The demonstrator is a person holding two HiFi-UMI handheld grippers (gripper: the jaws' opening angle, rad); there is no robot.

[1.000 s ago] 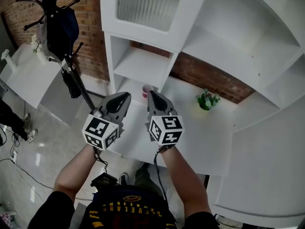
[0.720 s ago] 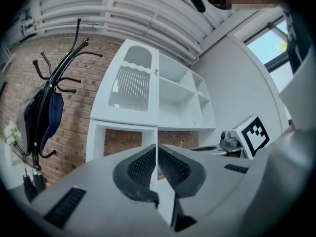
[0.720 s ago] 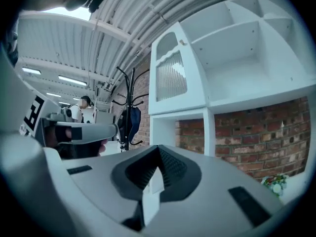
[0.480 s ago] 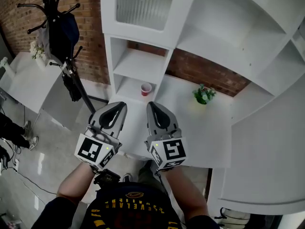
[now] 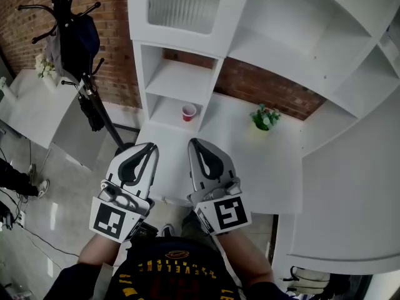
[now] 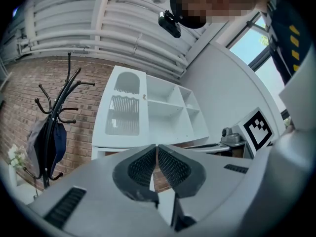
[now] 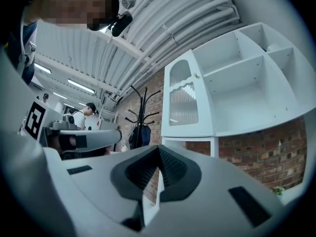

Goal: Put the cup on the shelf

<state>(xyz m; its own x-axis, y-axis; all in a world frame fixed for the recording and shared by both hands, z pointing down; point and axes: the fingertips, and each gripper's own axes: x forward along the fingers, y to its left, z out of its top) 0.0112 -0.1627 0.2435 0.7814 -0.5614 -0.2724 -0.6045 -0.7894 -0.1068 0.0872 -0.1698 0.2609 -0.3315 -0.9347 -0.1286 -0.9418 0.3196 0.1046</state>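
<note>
Two jaw pairs pressed together, empty: left gripper (image 5: pixel 149 147), right gripper (image 5: pixel 195 144) held low. Small red plastic cup (image 5: pixel 189 112) stands in bottom bay of white shelf unit (image 5: pixel 178 80), well apart. I judge reach unstarted; next, open one, advance.

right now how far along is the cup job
Done, it seems: the red cup stands upright in the lowest open compartment of the white shelf. In hand: nothing; the left gripper and right gripper are both shut and empty, apart from the cup. Left: apparently nothing, unless a higher compartment was meant.
</note>
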